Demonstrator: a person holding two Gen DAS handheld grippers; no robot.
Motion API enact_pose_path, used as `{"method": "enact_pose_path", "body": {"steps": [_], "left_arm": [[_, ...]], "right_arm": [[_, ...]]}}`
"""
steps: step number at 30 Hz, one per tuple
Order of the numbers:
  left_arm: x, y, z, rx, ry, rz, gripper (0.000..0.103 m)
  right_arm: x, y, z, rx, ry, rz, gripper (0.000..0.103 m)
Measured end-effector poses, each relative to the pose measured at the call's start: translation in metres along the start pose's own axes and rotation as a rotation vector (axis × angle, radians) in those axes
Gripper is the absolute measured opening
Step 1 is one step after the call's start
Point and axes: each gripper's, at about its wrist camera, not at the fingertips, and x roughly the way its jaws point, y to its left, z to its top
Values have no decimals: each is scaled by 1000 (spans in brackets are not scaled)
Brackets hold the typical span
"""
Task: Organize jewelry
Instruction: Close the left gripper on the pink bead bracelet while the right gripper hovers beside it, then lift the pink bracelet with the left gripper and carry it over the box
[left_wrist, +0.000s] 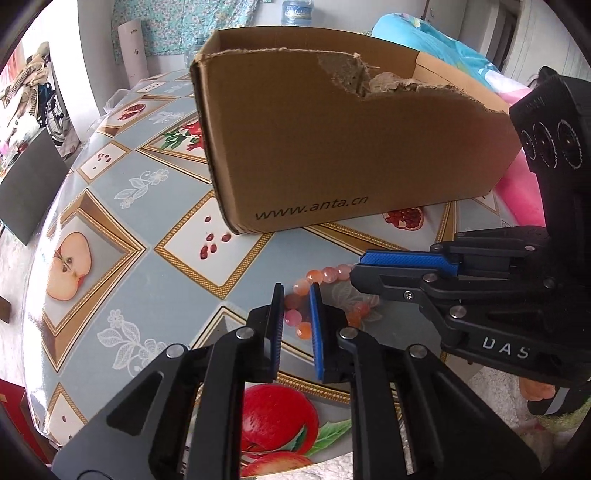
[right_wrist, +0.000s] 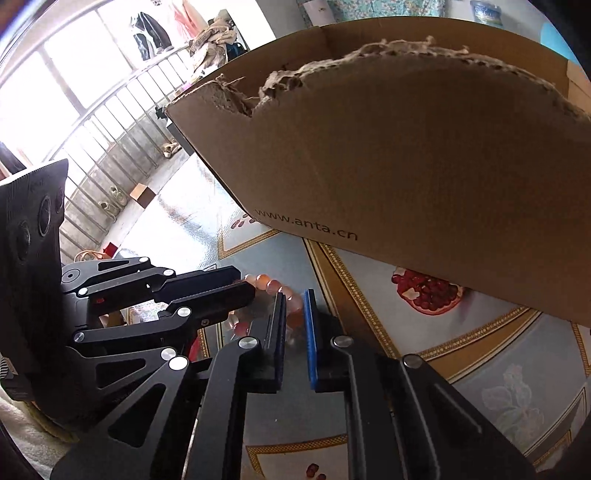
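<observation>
Both tongs, left (left_wrist: 297, 295) and right (right_wrist: 294, 301), clamp the pink bead bracelet (left_wrist: 325, 275) on the tabletop (left_wrist: 122, 229), probably to lift it into the far cardboard box (left_wrist: 332, 147).

daylight flooded in from the barred window (right_wrist: 85, 85), which was blown out to white in the right wrist view. glare washed over the glossy tablecloth (right_wrist: 177, 225) below it. the cardboard box (right_wrist: 424, 177) face sat in shadow there, brighter in the left view. both fisheye pictures curved strongly, with dark vignetted corners.
</observation>
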Motion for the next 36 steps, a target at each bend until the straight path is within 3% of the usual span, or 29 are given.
{"method": "enact_pose_path", "body": {"steps": [11,27,32,36], "left_arm": [[10,-42,12,70,6,-90,11],[22,-58,22,101,1,-76,9],[7,-48,18,83,-26,-107,8],[-21,-47,23,88,-75,-173,8]], "right_arm": [[-27,-25,-23,116,-21,-70,10],[-25,-19,-28,135,-39,-86,10],[-39,-29,-32,163,-68,-73,10],[-62,-26,-31,162,-103,-68,10]]}}
